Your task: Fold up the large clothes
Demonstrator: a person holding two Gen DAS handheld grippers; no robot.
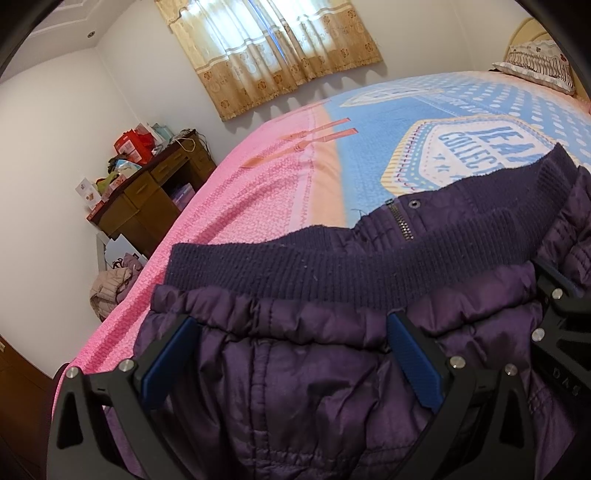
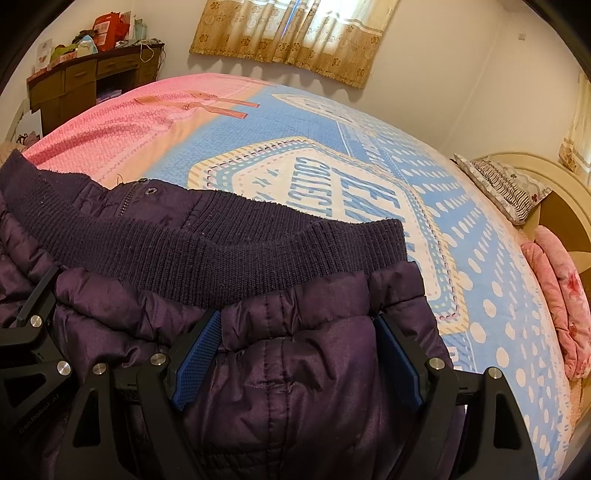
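Left wrist view: blanket (image 1: 373,155) badge reads "JEAN COLLECT", behind jacket (image 1: 295,387).

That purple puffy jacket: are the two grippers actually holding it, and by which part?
Both grippers look wide open over the purple jacket, just below its ribbed knit band. The left gripper and right gripper straddle padded fabric, but neither visibly pinches it.

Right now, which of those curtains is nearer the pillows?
The small curtain at the right wall, just above the headboard and pillows; the wide curtain hangs farther away.
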